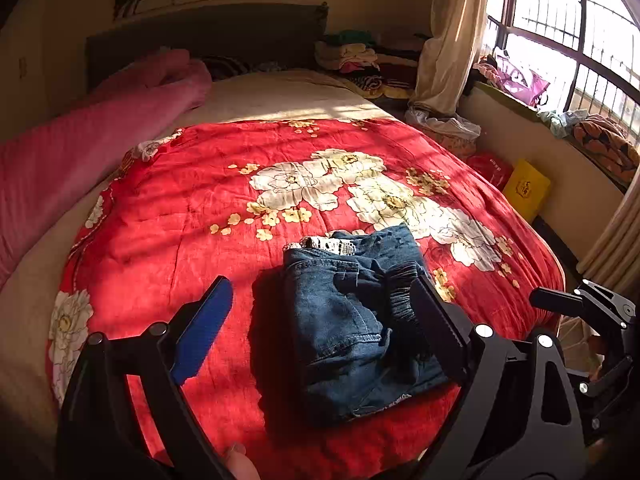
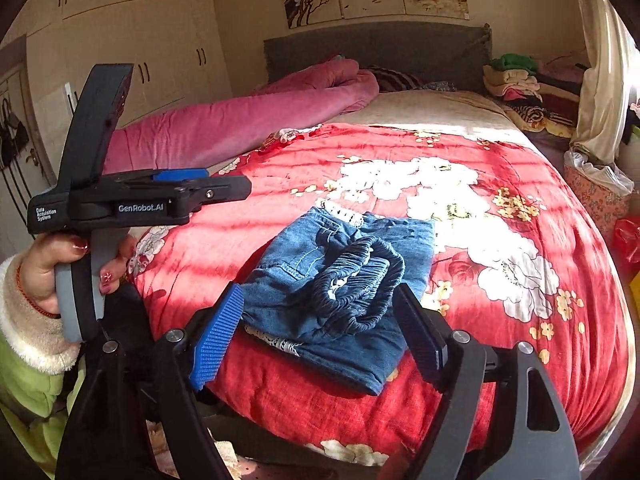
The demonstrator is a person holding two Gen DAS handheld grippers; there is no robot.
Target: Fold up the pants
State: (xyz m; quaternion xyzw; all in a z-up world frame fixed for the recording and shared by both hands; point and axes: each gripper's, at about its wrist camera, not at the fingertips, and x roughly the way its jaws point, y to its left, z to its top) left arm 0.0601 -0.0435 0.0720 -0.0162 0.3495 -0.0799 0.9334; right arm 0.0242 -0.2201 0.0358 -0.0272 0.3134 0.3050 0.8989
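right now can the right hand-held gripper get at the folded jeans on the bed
Probably yes: the right hand-held gripper stands open just above the folded jeans, nothing between them; the left hand-held gripper is off to one side.

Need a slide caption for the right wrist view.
Folded jeans lie on the red quilt; right tool open above them.

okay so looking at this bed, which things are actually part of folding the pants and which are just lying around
Part of the job:
- folded denim pants
- red floral quilt they lie on
- left tongs and right tongs, both open, nothing between the pads

Just lying about:
- pink quilt
- stack of clothes by the headboard
- yellow box on the floor
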